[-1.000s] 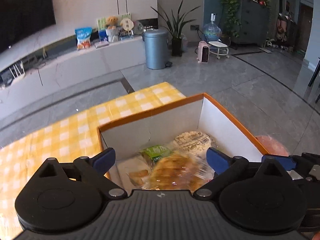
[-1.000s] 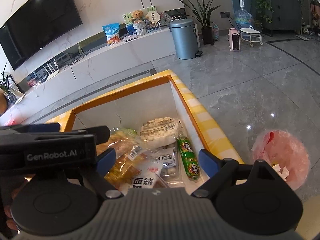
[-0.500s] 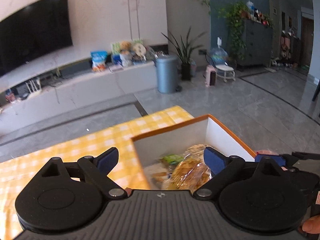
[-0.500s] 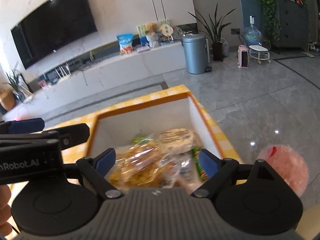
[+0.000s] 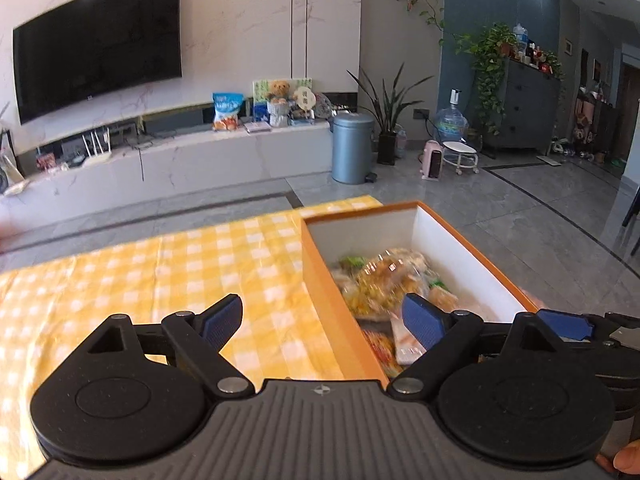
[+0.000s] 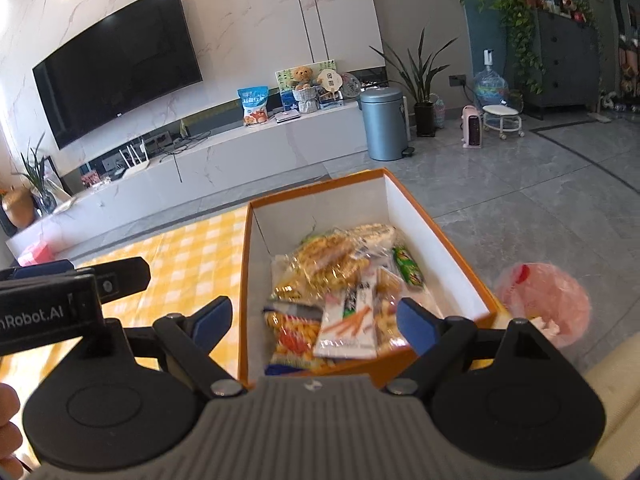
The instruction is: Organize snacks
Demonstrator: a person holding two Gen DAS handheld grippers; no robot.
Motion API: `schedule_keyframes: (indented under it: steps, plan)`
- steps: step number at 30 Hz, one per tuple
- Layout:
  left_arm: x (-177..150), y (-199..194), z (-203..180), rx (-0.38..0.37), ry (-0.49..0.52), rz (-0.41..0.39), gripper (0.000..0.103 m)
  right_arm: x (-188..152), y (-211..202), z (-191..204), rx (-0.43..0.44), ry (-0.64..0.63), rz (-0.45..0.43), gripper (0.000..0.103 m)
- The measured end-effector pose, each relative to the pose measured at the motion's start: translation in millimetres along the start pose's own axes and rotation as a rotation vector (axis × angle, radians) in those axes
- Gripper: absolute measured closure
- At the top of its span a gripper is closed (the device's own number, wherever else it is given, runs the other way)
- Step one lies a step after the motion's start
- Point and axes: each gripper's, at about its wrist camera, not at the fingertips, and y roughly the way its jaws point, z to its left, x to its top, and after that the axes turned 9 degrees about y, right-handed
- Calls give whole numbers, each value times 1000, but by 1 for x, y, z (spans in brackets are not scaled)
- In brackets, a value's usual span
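Holding both my left hand-held gripper (image 5: 322, 320) and right hand-held gripper (image 6: 314, 318) wide open and empty, since the snack packets (image 6: 340, 288) already lie heaped inside the orange box (image 6: 448, 248) on the checked tabletop (image 5: 160, 272).

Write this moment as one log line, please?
left claw: open, empty | right claw: open, empty | snacks: in orange box | tablecloth: bare

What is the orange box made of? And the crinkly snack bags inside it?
The orange box looks like stiff cardboard: thin straight walls, matte orange outside, plain white inside. The snack bags look like thin plastic film: some are see-through, and they shine and wrinkle in the light. I can't be sure from looks alone.
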Motion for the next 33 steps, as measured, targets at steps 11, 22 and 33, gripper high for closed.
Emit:
schedule_keyframes:
  steps: [11,22,33]
  plan:
    - [-27,-9,-14,-24,-21,4,0,-29,-36,1,-134,-118,-47,16]
    - [-39,-12,-37,-8,2,6,0,-46,-48,-9,-166,-126,-59,16]
    - [-46,-8,-46,0,16,26,0,-51,-42,-16,-186,-132,-42,16]
